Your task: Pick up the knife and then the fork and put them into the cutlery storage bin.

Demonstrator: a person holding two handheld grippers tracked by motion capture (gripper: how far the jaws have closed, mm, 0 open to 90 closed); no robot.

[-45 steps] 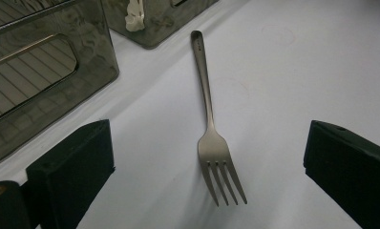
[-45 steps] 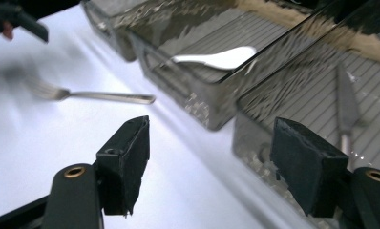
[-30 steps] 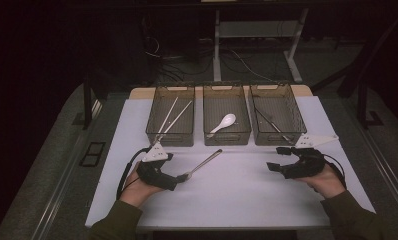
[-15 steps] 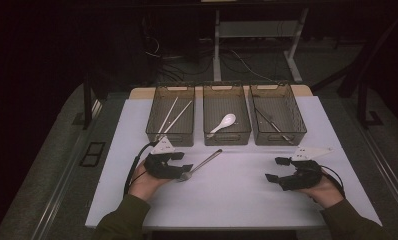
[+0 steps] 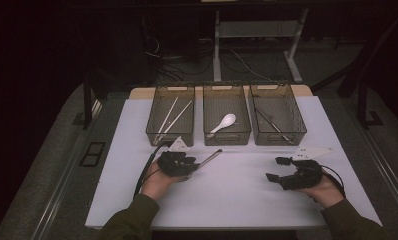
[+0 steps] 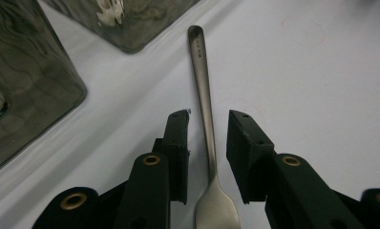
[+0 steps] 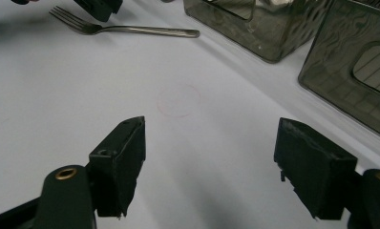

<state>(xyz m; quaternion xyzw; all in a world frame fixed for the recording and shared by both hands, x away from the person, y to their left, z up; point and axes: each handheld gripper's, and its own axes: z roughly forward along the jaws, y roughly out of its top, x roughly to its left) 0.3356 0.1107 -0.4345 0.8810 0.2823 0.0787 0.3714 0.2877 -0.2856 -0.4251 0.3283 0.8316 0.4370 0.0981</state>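
A metal fork lies on the white mat, in front of the bins. My left gripper is down over it. In the left gripper view the fork's handle runs between the two jaws of my left gripper, with a thin gap on each side. The jaws have just been closing, and the pads are not pressing on it. My right gripper rests at the mat's right, open with nothing between its fingers. The right gripper view has its jaws wide over bare mat, with the fork farther off.
Three smoky clear bins stand in a row at the back of the mat. The left bin holds chopsticks, the middle bin a white spoon, and the right bin dark utensils. Dark floor and table legs lie beyond.
My left gripper has slid along the fork towards the bins, and its jaws have narrowed around the handle. The right gripper has barely shifted.
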